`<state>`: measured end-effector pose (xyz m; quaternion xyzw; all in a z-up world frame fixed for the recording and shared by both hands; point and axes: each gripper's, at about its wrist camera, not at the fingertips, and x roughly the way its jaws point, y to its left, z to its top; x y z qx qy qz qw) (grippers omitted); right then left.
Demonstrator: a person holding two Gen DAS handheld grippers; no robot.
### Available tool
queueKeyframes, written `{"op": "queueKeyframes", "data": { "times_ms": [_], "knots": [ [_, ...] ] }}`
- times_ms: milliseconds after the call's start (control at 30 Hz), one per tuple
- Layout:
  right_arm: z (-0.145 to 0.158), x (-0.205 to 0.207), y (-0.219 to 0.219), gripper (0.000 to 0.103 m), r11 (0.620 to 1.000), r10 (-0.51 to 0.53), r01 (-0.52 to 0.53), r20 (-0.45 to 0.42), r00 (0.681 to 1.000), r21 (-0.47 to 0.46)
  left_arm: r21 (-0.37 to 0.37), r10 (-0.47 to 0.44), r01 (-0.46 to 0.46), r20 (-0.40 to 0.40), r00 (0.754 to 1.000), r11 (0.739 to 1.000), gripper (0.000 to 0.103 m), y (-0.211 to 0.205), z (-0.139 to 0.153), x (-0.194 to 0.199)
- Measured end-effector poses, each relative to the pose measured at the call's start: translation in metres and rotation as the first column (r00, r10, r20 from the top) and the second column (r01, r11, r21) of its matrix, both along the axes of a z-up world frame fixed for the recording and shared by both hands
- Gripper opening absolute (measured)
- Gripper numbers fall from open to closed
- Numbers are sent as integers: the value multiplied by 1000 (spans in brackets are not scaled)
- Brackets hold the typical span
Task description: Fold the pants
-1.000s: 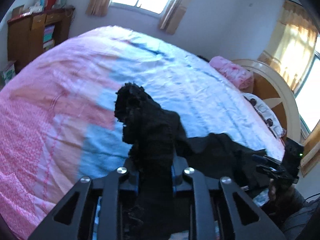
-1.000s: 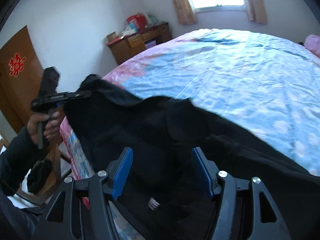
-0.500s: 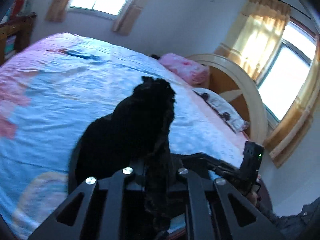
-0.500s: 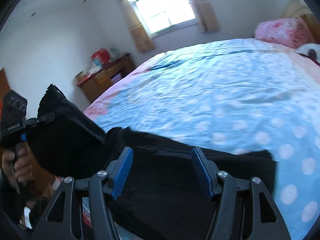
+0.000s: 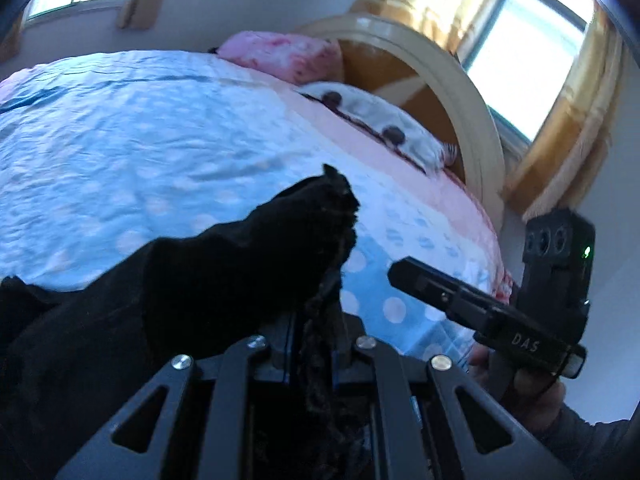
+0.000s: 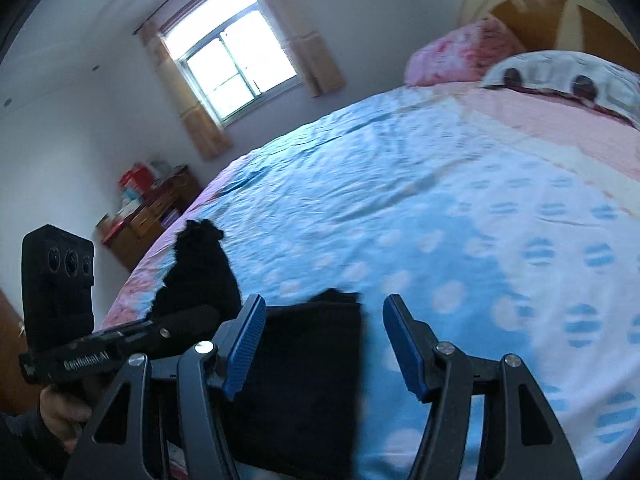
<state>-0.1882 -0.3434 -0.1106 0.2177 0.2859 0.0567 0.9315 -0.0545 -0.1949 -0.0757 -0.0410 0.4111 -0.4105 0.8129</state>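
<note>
The black pants [image 5: 168, 288] lie along the near edge of the bed. One frayed end stands up out of my left gripper [image 5: 314, 312], which is shut on it. In the right wrist view that raised end [image 6: 200, 268] sits above the left gripper [image 6: 200, 316], held by a hand at the lower left. My right gripper [image 6: 324, 340] stands open, its blue pads [image 6: 244, 344] wide apart, and a flat layer of the pants [image 6: 304, 384] lies under and between them, untouched by the pads. The right gripper [image 5: 400, 274] also shows in the left wrist view, just right of the held end.
The bed cover [image 6: 400, 200] is blue with white dots and pink borders. A pink pillow [image 5: 280, 56] and a white pillow [image 5: 380, 120] lie by the curved headboard [image 5: 460, 92]. A wooden cabinet [image 6: 156, 208] stands by the far wall under a window [image 6: 232, 64].
Both grippers swung across the bed toward the headboard. The left one carried the pants' end along. The dark cloth under the right gripper shrank to a flat layer on its left side.
</note>
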Motion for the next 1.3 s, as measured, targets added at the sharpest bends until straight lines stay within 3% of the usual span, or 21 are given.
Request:
{"op": "queueKeyframes", "data": {
  "times_ms": [67, 133, 200, 233, 367, 433, 533, 633, 700, 767, 967, 1033, 1100, 1133, 1200, 1267, 1300],
  "knots": [
    [-4, -1, -9, 63, 1000, -17, 17, -8, 1000, 12, 76, -8, 7, 17, 1000, 997, 20, -21, -12, -3],
    [-6, -1, -13, 63, 999, -32, 33, -9, 999, 11, 148, -27, 27, -5, 1000, 989, 39, -35, -28, -4],
    [-7, 1, -15, 63, 999, -36, 36, -8, 999, 12, 164, -32, 31, 5, 999, 986, 41, -39, -31, -10],
    [-6, 1, -16, 63, 999, -36, 36, -8, 999, 13, 173, -32, 26, 30, 999, 985, 46, -39, -27, -14],
    [-4, -1, -20, 63, 999, -44, 44, -1, 999, 10, 110, -24, 4, 181, 983, 994, 75, -7, 15, -40],
    [-1, 0, -21, 63, 999, -47, 47, -2, 999, 5, 86, -2, -20, 254, 967, 996, 96, 17, 33, -50],
    [7, 11, -10, 63, 999, 40, -40, -16, 999, 13, 103, 81, -128, 375, 923, 986, 103, 66, 44, -61],
    [16, 36, 18, 63, 974, 217, -214, -40, 975, 70, 127, 176, -243, 391, 903, 962, 103, 111, 28, -56],
    [22, 63, 45, 63, 939, 336, -329, -74, 939, 99, 155, 205, -267, 332, 921, 951, 103, 135, 8, -52],
    [27, 97, 79, 63, 890, 453, -440, -123, 883, 122, 133, 225, -269, 278, 934, 954, 103, 154, -10, -53],
    [12, 173, 169, 63, 811, 571, -578, -330, 752, 88, 125, 175, -204, 212, 962, 971, 103, 154, -41, -56],
    [1, 196, 185, 63, 798, 588, -587, -386, 711, 135, 133, 156, -186, 212, 965, 973, 103, 151, -48, -61],
    [-12, 218, 202, 63, 772, 616, -611, -446, 650, 175, 153, 97, -132, 215, 972, 979, 103, 143, -56, -67],
    [-21, 227, 213, 63, 749, 638, -628, -487, 596, 212, 169, 88, -128, 226, 970, 977, 103, 140, -60, -69],
    [-31, 236, 228, 63, 730, 651, -643, -521, 552, 232, 202, 51, -106, 257, 965, 974, 103, 135, -66, -75],
    [-43, 244, 246, 63, 697, 683, -654, -548, 483, 292, 214, 37, -98, 273, 961, 972, 103, 133, -70, -78],
    [-45, 246, 254, 60, 694, 682, -660, -557, 474, 287, 206, 33, -91, 269, 962, 974, 103, 134, -71, -78]
  ]
}}
